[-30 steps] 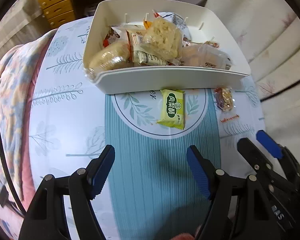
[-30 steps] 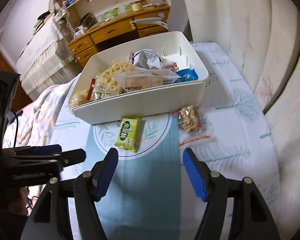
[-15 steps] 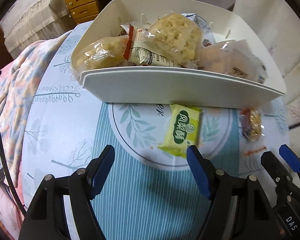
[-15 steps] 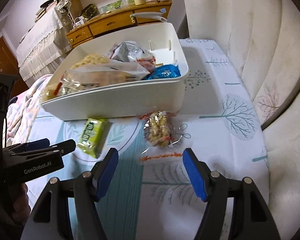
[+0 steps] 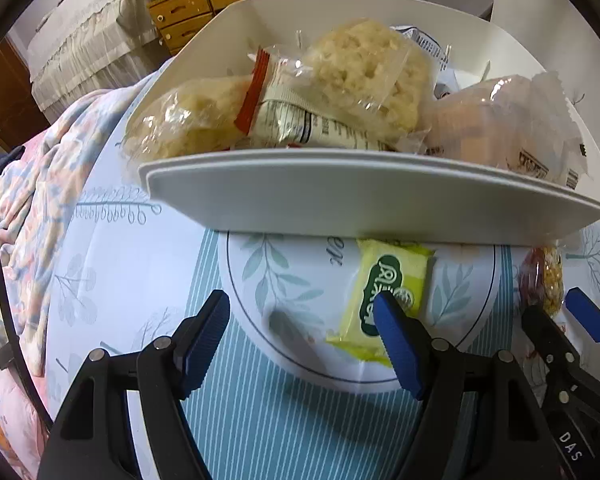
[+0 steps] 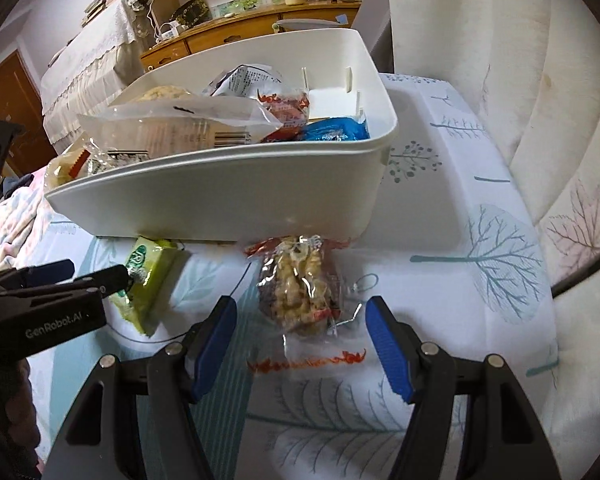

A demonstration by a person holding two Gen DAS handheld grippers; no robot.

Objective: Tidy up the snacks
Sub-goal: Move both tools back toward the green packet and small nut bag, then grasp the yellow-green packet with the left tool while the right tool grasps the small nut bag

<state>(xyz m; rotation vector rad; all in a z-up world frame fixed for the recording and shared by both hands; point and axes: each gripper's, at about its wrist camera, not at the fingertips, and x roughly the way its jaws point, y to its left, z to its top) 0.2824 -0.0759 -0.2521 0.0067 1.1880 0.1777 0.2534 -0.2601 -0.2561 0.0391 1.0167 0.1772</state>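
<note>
"GenRobot.AI" on left gripper (image 6: 96, 280)

Both tools share one build. The left gripper (image 5: 302, 330) has black, angular plastic arms with triangular cut-outs, silver round rivets at the joints, and long blue ribbed pads (image 5: 206, 336) on the inner faces of its fingers. The right gripper (image 6: 300, 338) looks the same: black linkage, silver pivot screws, blue grooved pads (image 6: 386, 346). Seen from the right wrist camera, the left gripper's black body carries white lettering reading "GenRobot.AI". A black cable (image 5: 4, 300) trails beside the left gripper's left arm.
</note>
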